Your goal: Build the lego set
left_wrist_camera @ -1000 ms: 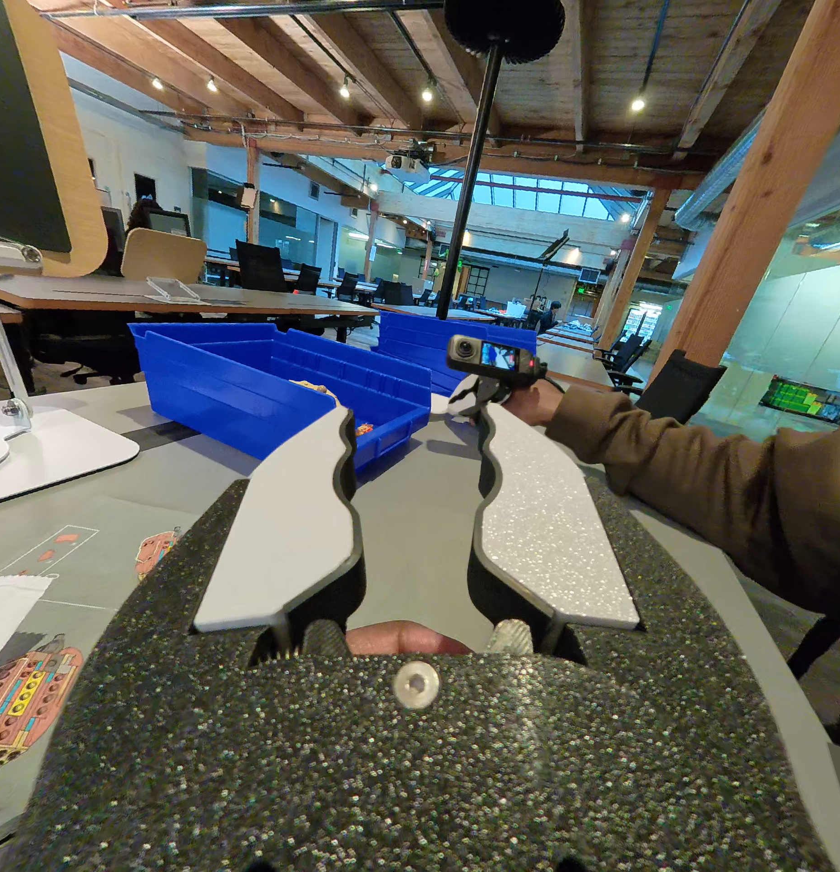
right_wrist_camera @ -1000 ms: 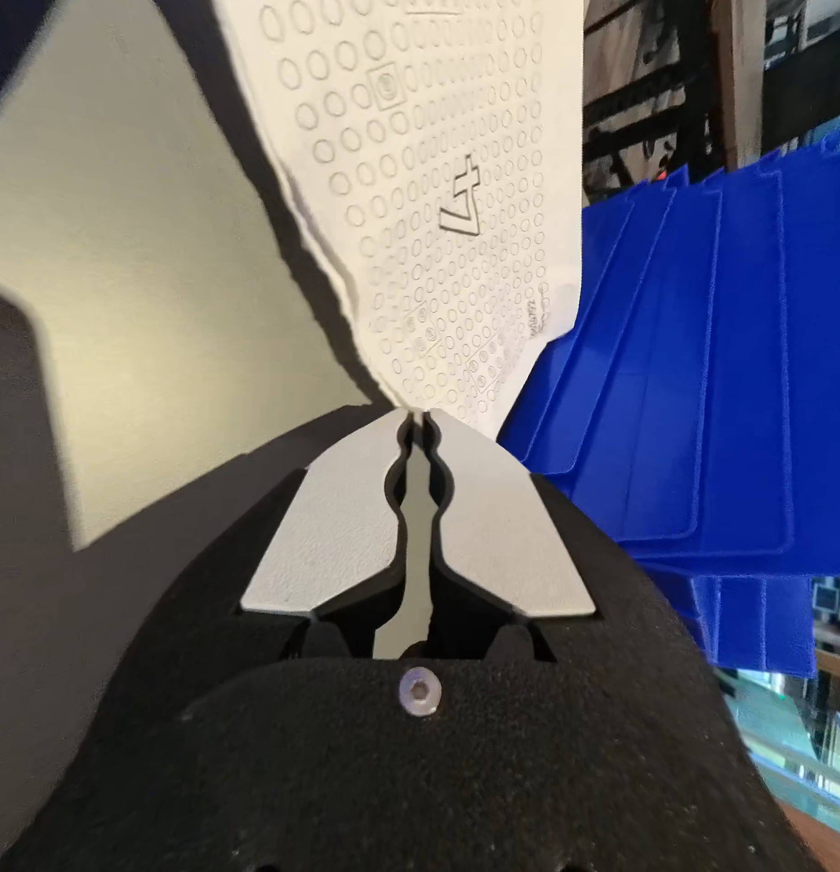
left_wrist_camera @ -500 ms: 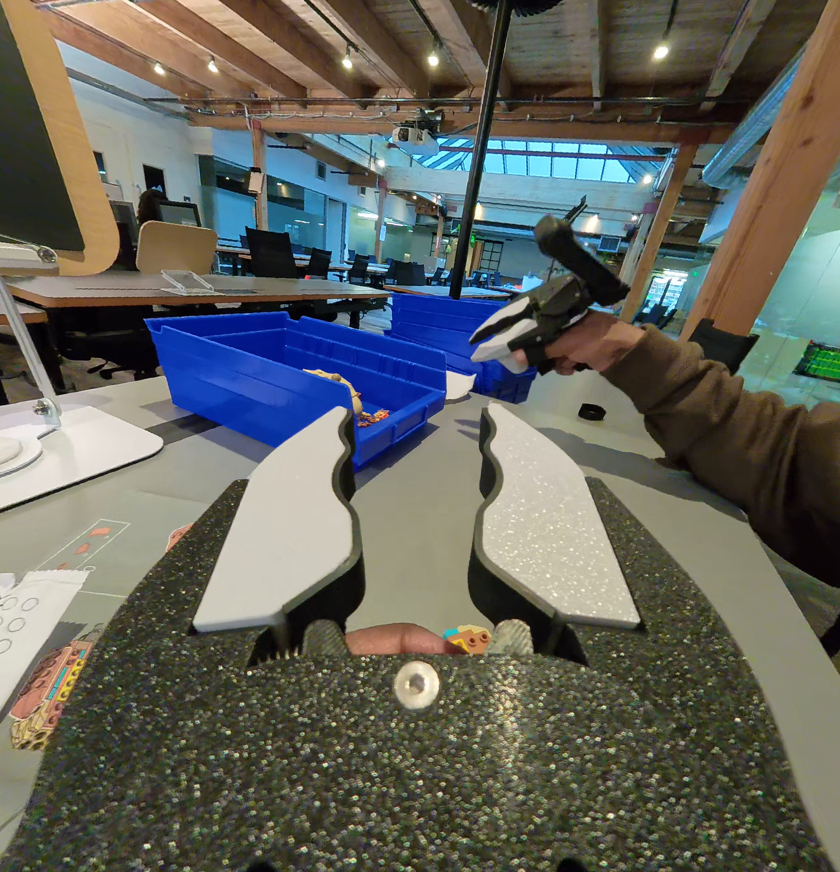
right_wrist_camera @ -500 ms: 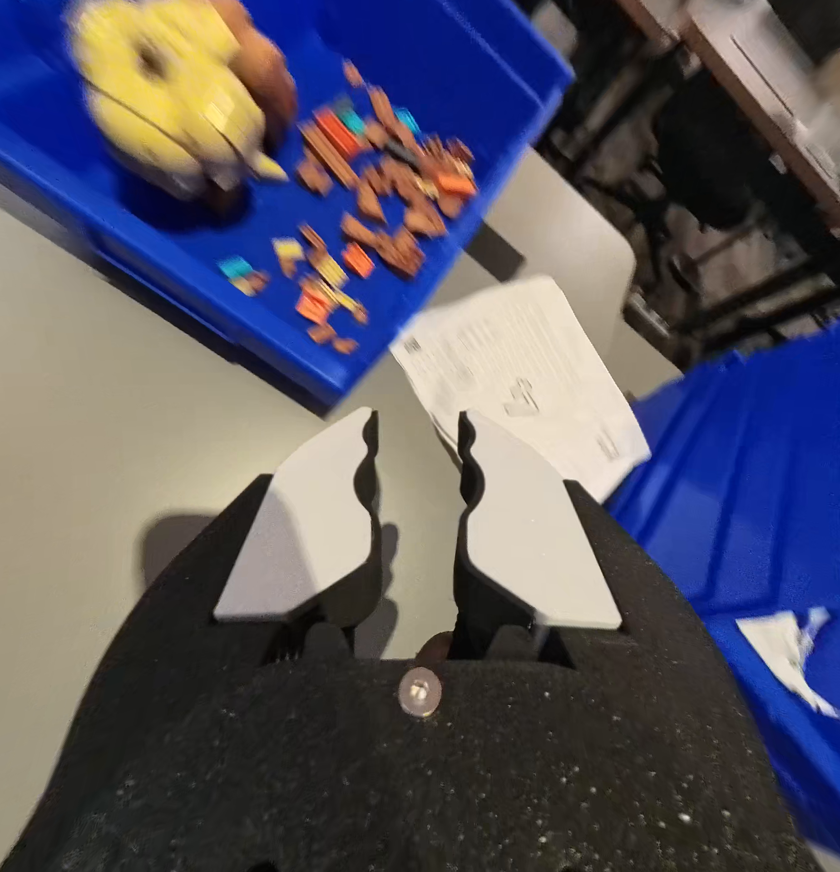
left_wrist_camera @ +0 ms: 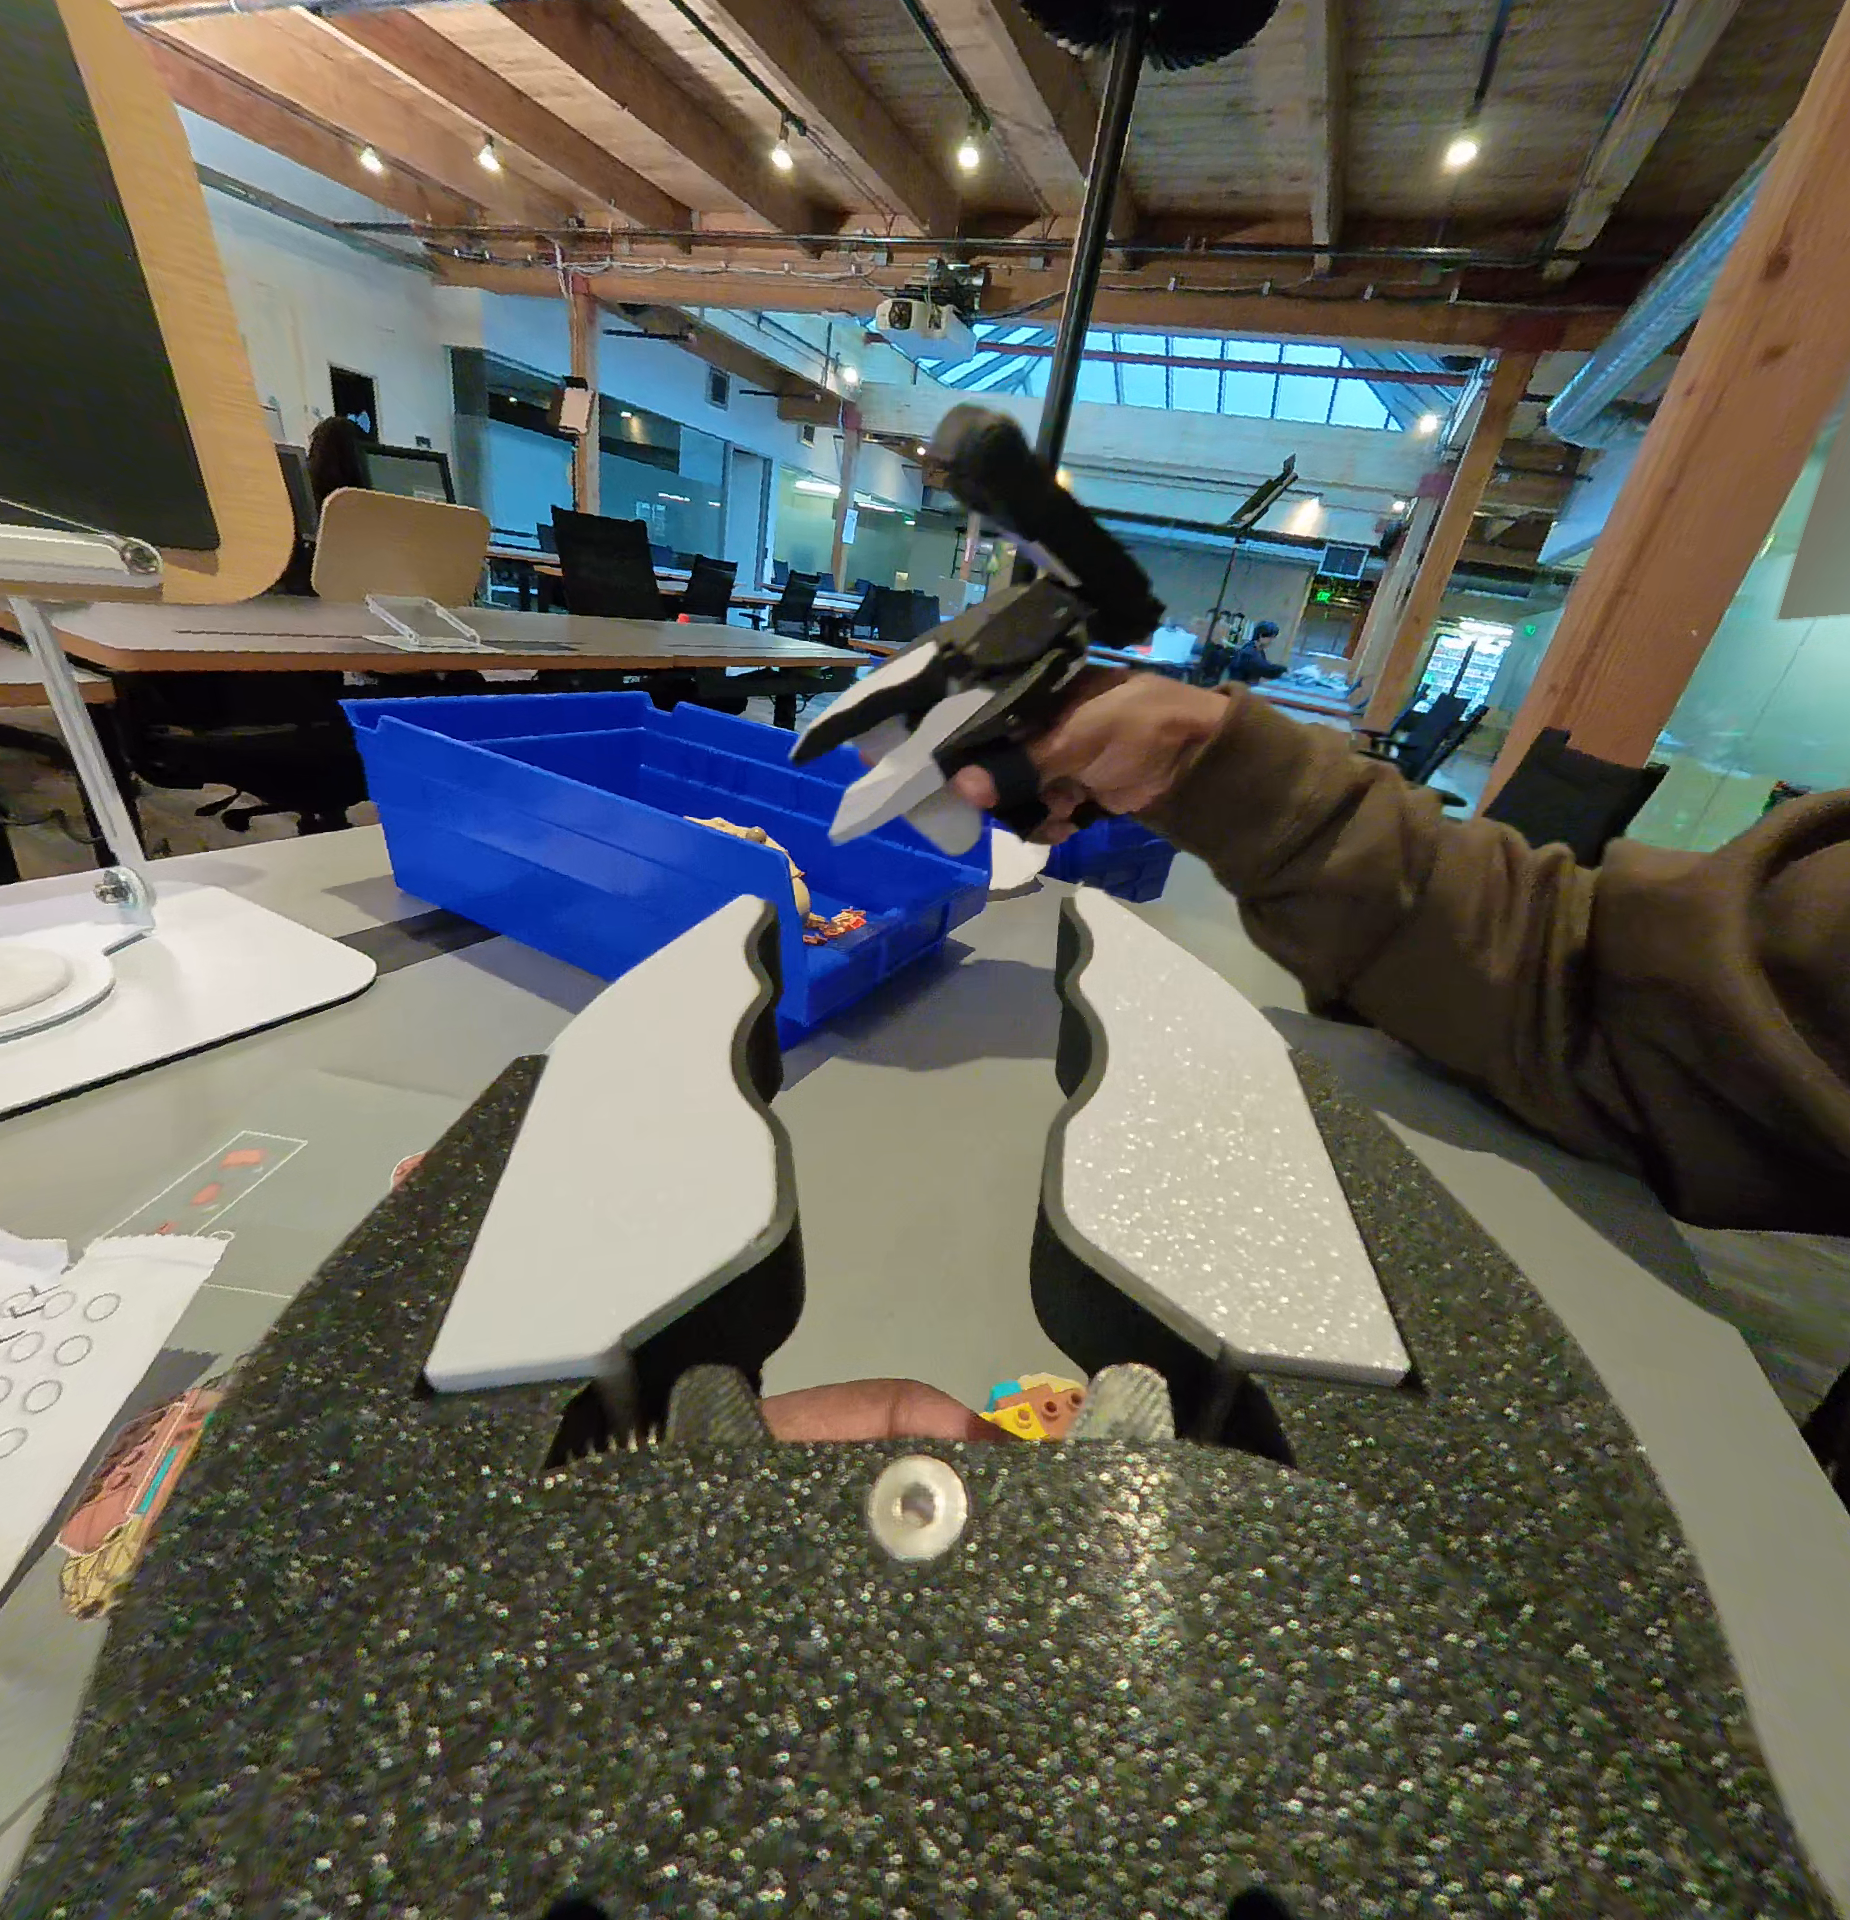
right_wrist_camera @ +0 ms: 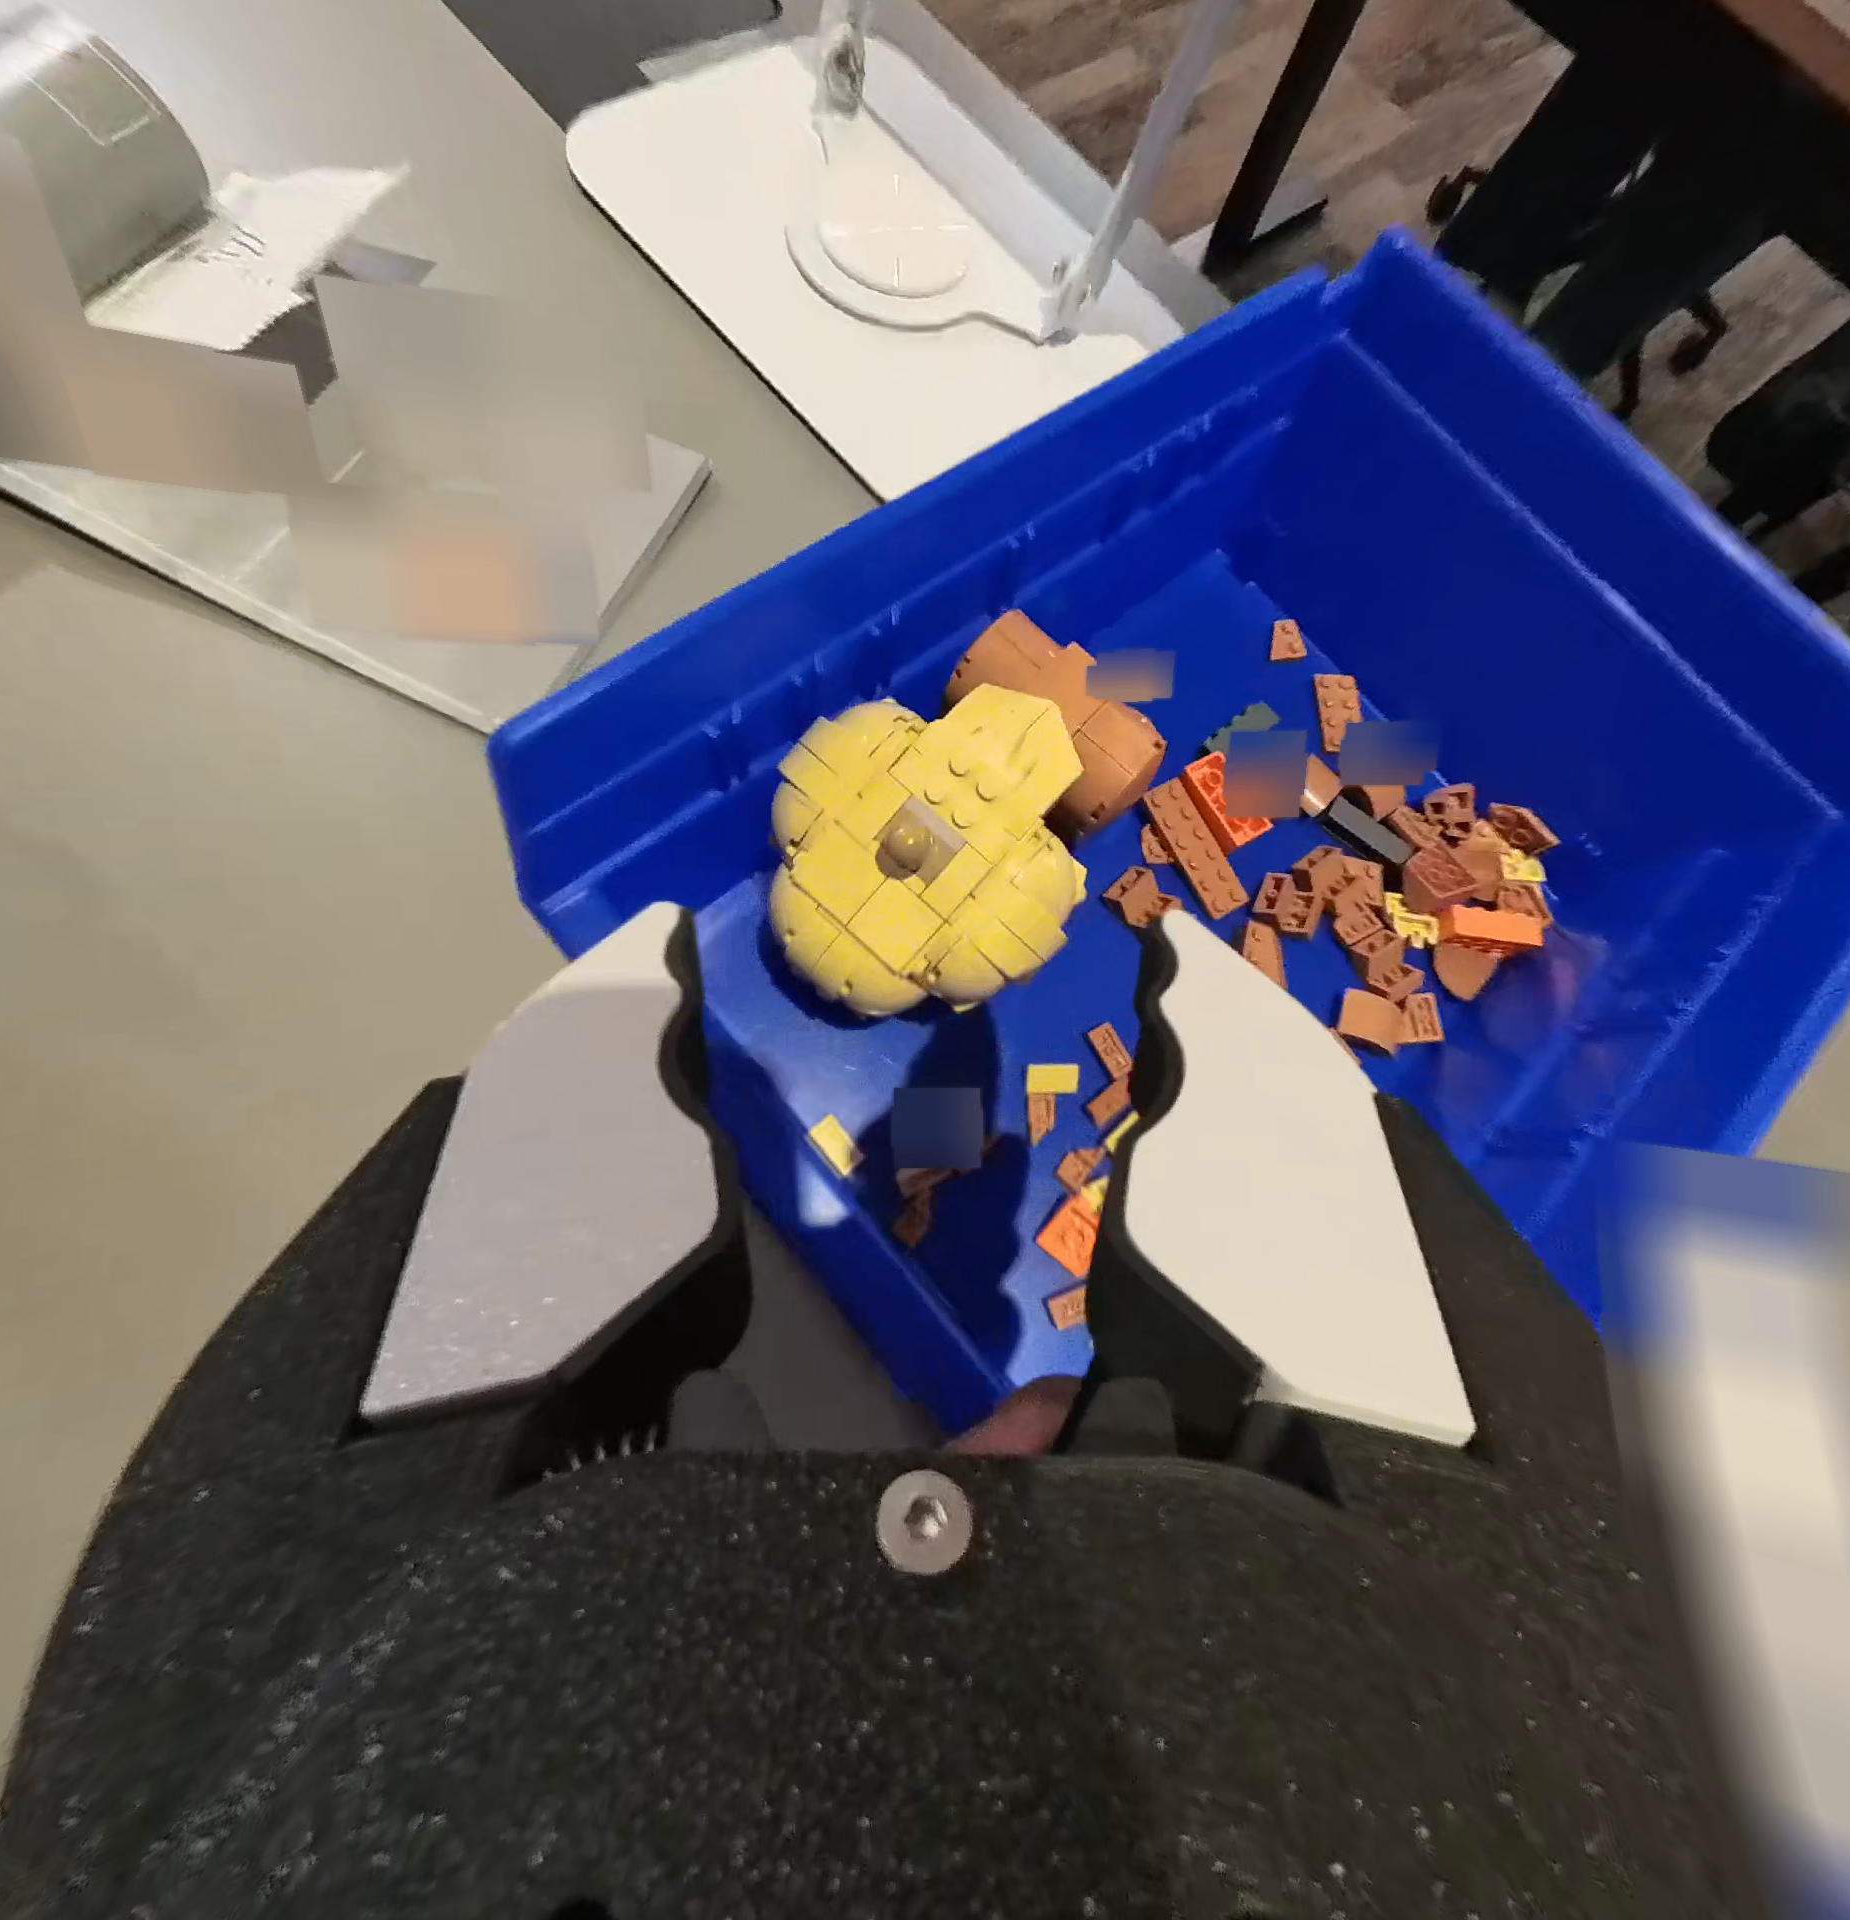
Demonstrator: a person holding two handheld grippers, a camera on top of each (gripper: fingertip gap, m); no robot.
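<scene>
Right wrist view, left to right: the bare grey surface (right_wrist_camera: 225, 935) fills the left of the frame. At centre, the right hand-held gripper (right_wrist_camera: 916, 935) hangs over the near corner of the blue plastic bin (right_wrist_camera: 1523, 540), jaws spread wide, nothing between them. Just above and between the fingertips sits the rounded yellow brick-built assembly (right_wrist_camera: 926, 868), joined at its upper right to a brown barrel-shaped brick section (right_wrist_camera: 1056, 717). The two run on a diagonal from lower centre toward the upper right of the frame. Further right, the heap of small brown and orange loose bricks (right_wrist_camera: 1409, 883) spreads across the bin floor, with a few stragglers trailing down beside the right fingertip.

Left wrist view: the left hand-held gripper (left_wrist_camera: 916, 914) sits low over the surface in the lower middle, jaws parted and empty too, and the bin is well ahead of it in the upper middle. The right hand-held gripper shows up there in the upper centre-right, tilted down over the bin's near end.

So the right one is clearly nearer. The yellow assembly lies dead ahead of it, and a short drop forward looks like the likely move.
</scene>
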